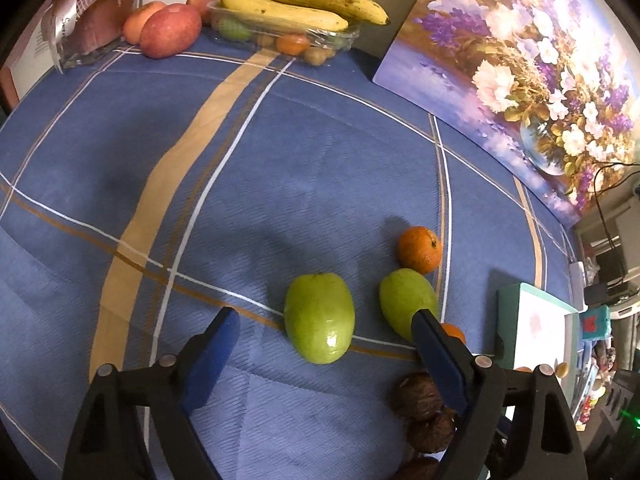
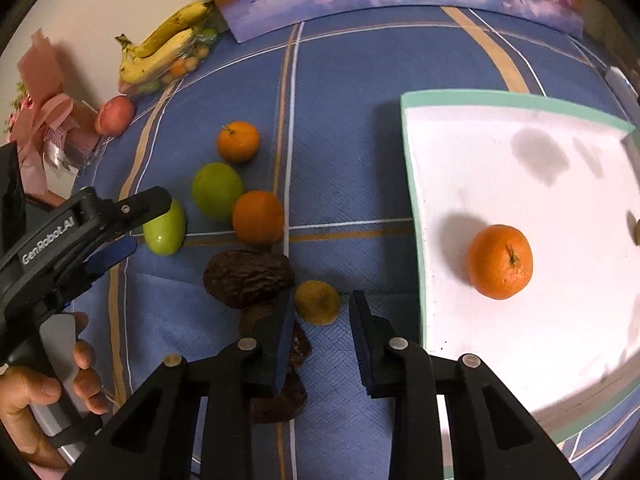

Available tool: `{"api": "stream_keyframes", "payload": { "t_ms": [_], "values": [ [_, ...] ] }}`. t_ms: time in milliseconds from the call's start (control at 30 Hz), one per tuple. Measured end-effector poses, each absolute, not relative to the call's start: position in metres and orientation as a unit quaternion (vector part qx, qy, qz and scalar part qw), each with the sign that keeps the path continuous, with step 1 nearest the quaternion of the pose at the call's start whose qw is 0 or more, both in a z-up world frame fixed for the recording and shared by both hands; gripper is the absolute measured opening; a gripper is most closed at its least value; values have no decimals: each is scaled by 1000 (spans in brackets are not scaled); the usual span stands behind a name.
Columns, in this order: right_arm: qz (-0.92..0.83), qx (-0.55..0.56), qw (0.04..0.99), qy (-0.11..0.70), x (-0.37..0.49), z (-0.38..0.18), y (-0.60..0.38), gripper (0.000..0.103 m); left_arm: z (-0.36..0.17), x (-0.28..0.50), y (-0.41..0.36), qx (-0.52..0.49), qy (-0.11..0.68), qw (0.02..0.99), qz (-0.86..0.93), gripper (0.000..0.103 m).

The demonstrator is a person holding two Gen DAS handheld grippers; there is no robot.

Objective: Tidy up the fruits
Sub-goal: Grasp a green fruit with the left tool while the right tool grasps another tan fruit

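My left gripper (image 1: pixel 324 318) is open around a green fruit (image 1: pixel 319 317) on the blue cloth; it also shows in the right wrist view (image 2: pixel 136 224) beside that fruit (image 2: pixel 165 228). A second green fruit (image 1: pixel 405 302) and an orange (image 1: pixel 420 249) lie to its right. My right gripper (image 2: pixel 320 308) is open and empty, just short of a small yellow-brown fruit (image 2: pixel 317 302). Dark wrinkled fruits (image 2: pixel 248 278) lie to its left. One orange (image 2: pixel 500 261) sits in the white tray (image 2: pixel 412 152). Two more oranges (image 2: pixel 258 217) (image 2: pixel 237 141) lie on the cloth.
Bananas (image 1: pixel 296 0) lie on a clear plastic box (image 1: pixel 280 36) of small fruits at the far edge, with red apples (image 1: pixel 170 30) beside. A flower painting (image 1: pixel 520 64) leans on the wall. A pink wrapped gift (image 2: pixel 44 128) stands at the left.
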State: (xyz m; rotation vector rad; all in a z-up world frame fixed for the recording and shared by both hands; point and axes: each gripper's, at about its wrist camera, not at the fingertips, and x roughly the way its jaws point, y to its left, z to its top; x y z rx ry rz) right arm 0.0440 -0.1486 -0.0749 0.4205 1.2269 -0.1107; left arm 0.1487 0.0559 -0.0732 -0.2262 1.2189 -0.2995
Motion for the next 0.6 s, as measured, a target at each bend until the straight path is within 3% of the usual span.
{"api": "stream_keyframes", "payload": {
  "t_ms": [133, 233, 400, 500, 567, 600],
  "values": [
    [-45, 193, 796, 572, 43, -79, -147, 29, -75, 151, 58, -106, 570, 804, -132, 89],
    [-44, 192, 794, 575, 44, -84, -146, 29, -79, 154, 55, -100, 575, 801, -132, 78],
    [-32, 197, 796, 571, 45, -85, -148, 26, -83, 156, 51, -92, 579, 800, -127, 76],
    [-28, 190, 798, 572, 50, -85, -147, 26, -85, 158, 49, -88, 580, 801, -124, 66],
    [-26, 191, 799, 570, 52, -85, -147, 26, -85, 158, 49, -89, 580, 800, -123, 65],
    [-26, 193, 799, 569, 53, -83, -148, 26, -85, 158, 49, -90, 580, 800, -124, 59]
  ]
}}
